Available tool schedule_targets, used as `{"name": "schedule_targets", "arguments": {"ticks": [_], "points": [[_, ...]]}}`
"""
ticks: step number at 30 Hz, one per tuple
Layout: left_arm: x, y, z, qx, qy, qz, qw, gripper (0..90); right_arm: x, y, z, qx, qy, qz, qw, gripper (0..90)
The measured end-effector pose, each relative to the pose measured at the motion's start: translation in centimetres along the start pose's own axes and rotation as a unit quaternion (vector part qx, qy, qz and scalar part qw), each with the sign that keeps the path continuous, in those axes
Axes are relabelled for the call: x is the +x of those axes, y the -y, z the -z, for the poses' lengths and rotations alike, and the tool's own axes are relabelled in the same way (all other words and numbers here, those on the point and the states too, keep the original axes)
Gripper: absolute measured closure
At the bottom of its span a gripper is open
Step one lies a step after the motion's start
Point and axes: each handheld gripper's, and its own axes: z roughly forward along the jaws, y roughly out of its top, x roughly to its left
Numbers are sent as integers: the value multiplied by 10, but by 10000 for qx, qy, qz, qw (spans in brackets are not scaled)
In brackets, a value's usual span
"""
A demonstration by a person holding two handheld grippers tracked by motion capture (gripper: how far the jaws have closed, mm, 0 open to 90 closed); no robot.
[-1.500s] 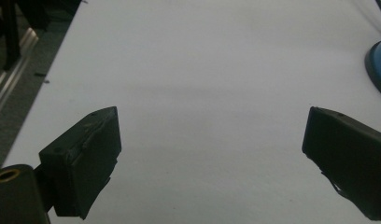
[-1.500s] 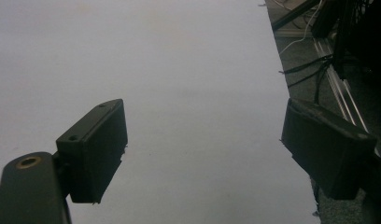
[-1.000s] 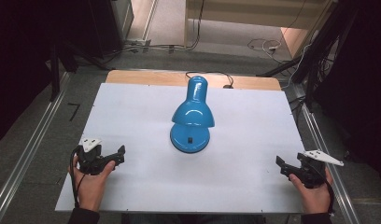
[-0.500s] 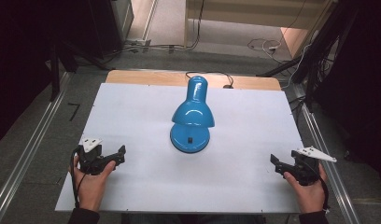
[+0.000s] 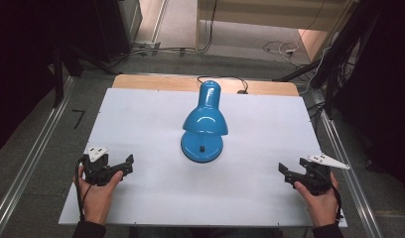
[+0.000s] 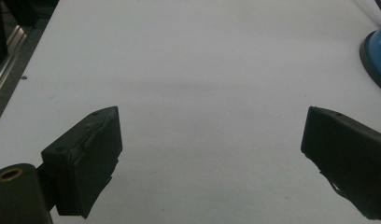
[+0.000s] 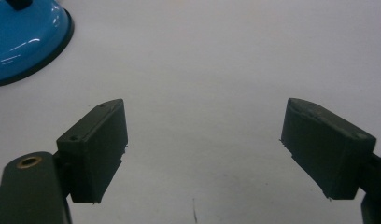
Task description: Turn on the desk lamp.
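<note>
I am holding my left gripper (image 5: 122, 167) at the near left of the white counter (image 5: 141, 114), jaws released and gripping nothing. My right gripper (image 5: 289, 174), jaws likewise released, is edging inward from the counter's right edge compared with a second ago. The blue lamp (image 5: 204, 124) is standing mid-counter, well apart from both, so I judge the approach is only beginning.

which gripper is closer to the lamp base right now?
The left gripper: it sits nearer the blue lamp's round base than the right gripper, which is out near the table's edge.
</note>
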Motion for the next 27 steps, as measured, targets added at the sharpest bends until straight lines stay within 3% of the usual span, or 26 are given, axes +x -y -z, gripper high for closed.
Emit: {"name": "schedule_targets", "arguments": {"ticks": [16, 18, 20, 23, 27], "points": [[-1, 0, 0, -1, 61, 24, 10000, 55, 26, -9, -9, -19, -292, 169, 9994, 138], [0, 1, -3, 51, 85, 72, 9999, 57, 29, -12, -12, -44, -509, -14, 9987, 140], [1, 2, -5, 80, 72, 97, 9999, 60, 32, -13, -14, -44, -514, 39, 9987, 140], [2, 2, -3, 25, 79, 120, 9999, 60, 42, -14, -15, -29, -479, 360, 9982, 140], [2, 2, -4, 30, 98, 151, 9998, 60, 48, -16, -16, -55, -598, 390, 9974, 140]]}}
